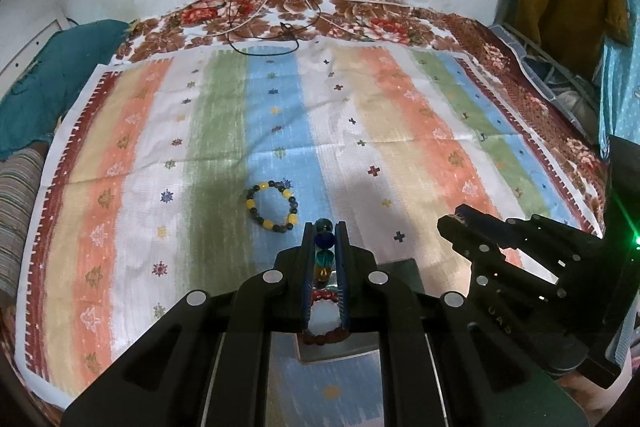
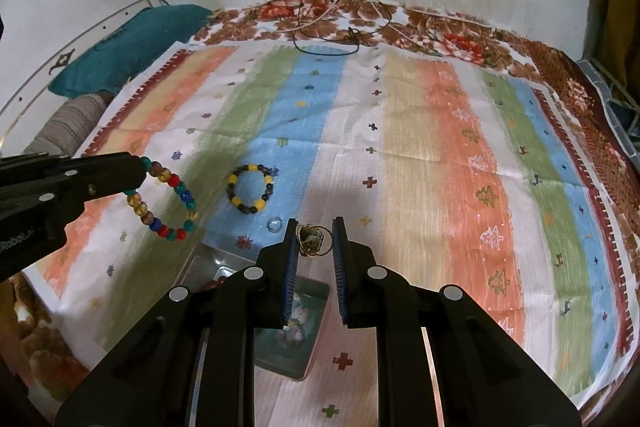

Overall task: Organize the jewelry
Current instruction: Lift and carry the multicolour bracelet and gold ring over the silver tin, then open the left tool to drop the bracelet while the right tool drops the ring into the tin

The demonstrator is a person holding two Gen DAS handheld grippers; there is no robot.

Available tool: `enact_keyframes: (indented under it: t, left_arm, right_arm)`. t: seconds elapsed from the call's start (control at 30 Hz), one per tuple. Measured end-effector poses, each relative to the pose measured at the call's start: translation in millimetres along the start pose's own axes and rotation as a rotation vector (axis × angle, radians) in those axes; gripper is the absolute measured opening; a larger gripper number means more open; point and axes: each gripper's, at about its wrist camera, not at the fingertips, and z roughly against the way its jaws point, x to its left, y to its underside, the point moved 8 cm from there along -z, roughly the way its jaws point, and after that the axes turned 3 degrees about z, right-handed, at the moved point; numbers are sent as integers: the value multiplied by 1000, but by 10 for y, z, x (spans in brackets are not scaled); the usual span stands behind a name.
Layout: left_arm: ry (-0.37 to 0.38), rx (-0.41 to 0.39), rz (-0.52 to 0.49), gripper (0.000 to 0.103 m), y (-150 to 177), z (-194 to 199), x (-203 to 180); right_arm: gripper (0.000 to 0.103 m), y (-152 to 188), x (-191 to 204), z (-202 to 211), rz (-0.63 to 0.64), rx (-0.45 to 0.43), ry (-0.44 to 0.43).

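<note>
My left gripper (image 1: 325, 227) is shut on a multicoloured bead bracelet (image 1: 324, 247), which hangs from it above the cloth in the right wrist view (image 2: 168, 203). My right gripper (image 2: 314, 227) holds a gold ring with a dark ornament (image 2: 311, 239) against its left pad; the jaws stand a little apart. A yellow and dark bead bracelet (image 1: 273, 206) lies on the blue stripe ahead of both grippers (image 2: 251, 189). A metal tray (image 2: 298, 339) sits under the grippers, with a pale bead bracelet (image 2: 292, 331) in it. A brown-red bead bracelet (image 1: 324, 337) shows under my left gripper.
A striped cloth (image 1: 380, 115) covers the floral bedspread (image 1: 360, 15). A small clear bead (image 2: 274, 224) lies near the tray. Charger cables (image 1: 272, 31) trail from the wall. A teal pillow (image 1: 48, 87) lies at left, and a plastic crate (image 1: 560, 75) at right.
</note>
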Motion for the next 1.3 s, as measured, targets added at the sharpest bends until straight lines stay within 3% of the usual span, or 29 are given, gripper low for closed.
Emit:
enact_keyframes:
  t: [1.3]
  left_arm:
    - [-28,-22,-60,9,446,242,-172]
  right_arm:
    - [18,478,257,310,31,13,-73]
